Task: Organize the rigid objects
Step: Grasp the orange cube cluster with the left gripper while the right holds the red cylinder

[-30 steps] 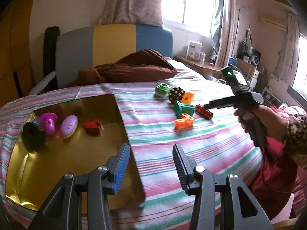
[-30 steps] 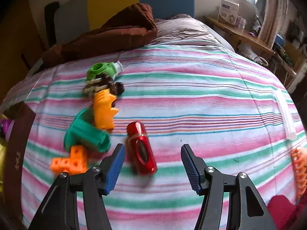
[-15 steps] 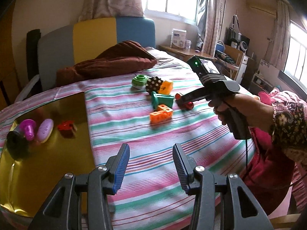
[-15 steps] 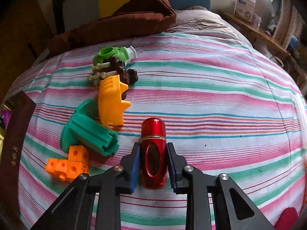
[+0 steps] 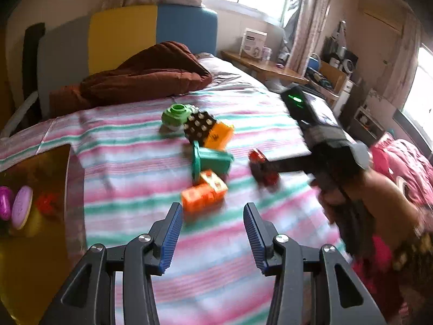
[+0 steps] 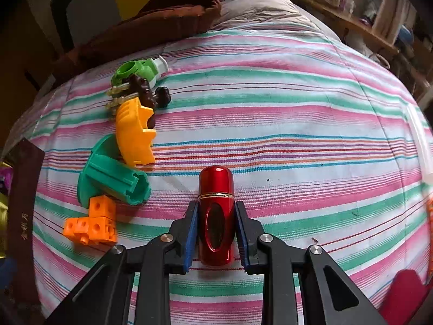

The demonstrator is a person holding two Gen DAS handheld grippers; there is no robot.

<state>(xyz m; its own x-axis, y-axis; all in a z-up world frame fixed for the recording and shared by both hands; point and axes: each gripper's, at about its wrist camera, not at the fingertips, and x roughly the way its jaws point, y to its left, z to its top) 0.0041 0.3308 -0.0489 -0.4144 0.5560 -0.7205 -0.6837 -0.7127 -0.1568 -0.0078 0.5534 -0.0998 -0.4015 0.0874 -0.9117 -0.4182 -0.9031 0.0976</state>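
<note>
Right wrist view: a red metallic cylinder [image 6: 216,211] is seen clamped between the pads of the right gripper [image 6: 215,228], on the striped bedspread [image 6: 297,124], just right of the green spool [image 6: 113,176]. The left gripper [image 5: 212,237] is held half-spread, empty, near the orange blocks [image 5: 204,196].

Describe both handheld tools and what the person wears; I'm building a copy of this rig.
Each tool, left tool and right tool, has black plastic arms with triangular cut-outs, silver pivot screws and ribbed blue pads. The right one carries a black box with a green light above its pistol grip. The sleeve is dark and floral.
</note>
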